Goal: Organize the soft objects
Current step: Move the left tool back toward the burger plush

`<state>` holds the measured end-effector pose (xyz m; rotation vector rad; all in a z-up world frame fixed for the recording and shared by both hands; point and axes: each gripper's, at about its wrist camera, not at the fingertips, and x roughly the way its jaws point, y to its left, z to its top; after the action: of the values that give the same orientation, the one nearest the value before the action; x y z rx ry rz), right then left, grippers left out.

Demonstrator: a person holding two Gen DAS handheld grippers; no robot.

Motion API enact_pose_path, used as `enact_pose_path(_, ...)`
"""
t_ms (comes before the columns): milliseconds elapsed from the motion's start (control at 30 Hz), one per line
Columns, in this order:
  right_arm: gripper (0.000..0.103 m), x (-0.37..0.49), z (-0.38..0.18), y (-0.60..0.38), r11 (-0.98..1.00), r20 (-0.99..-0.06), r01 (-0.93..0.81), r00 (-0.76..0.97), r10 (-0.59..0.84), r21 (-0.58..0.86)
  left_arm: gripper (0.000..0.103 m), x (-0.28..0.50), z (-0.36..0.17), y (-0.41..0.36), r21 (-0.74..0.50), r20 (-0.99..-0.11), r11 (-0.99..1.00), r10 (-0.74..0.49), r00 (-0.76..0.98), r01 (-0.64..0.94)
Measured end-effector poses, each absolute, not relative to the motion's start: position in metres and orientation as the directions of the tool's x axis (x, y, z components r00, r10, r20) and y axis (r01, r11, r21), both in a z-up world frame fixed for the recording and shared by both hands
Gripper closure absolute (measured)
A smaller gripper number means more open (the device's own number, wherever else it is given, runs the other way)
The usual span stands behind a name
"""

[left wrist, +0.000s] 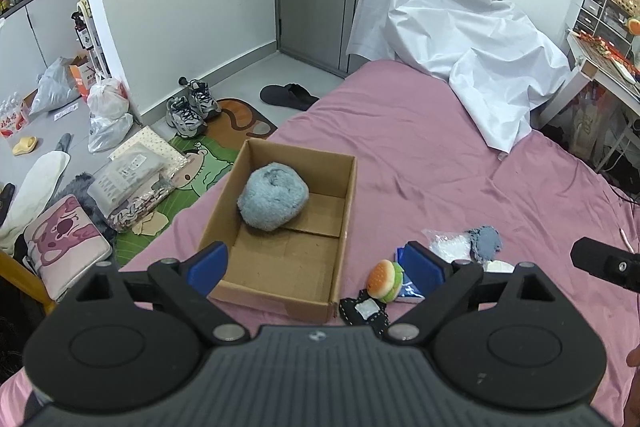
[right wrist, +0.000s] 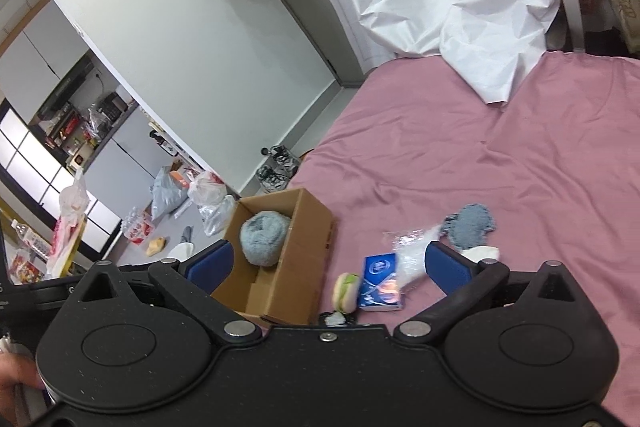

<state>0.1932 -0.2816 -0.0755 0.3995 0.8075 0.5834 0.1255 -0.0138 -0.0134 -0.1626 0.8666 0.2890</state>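
You hold the left gripper [left wrist: 316,269] tilted steeply down over the near end of the cardboard box [left wrist: 344,203], its blue pads spread wide with nothing between them; the near rim of the box lies in the gap. Your right gripper [right wrist: 332,269] points down at a shallower slant, its jaws as wide apart and empty, hovering above the small items on the pink bedsheet [right wrist: 500,167]. The box sits on the sheet at the bed's left edge, its long axis running away from you, open top up. A fluffy blue-grey ball [left wrist: 274,197] rests inside it toward the far left corner. Just right of the box lie a burger plush [left wrist: 387,280], a blue tissue packet [right wrist: 378,281] whose print is too blurred to read, a clear plastic bag [right wrist: 412,253] and a blue-grey knitted piece [right wrist: 472,225]. A white sheet [left wrist: 460,39] is heaped at the far end.
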Motion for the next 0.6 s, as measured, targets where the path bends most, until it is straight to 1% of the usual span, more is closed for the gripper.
enact_pose_path(333, 0.0, 0.191, -0.083, -0.302, 0.765, -0.562, -0.35, 0.527, 0.638, 0.541, 0.009, 0.119, -0.021, -0.039, -0.022, -0.769, 0.948, 0.188, 0.612, -0.319)
enact_pose_path(600, 0.0, 0.197, -0.097, -0.324, 0.767, -0.571, -0.276, 0.534, 0.624, 0.58, 0.01, 0.123, -0.032, -0.055, -0.038, -0.77, 0.947, 0.176, 0.613, -0.319)
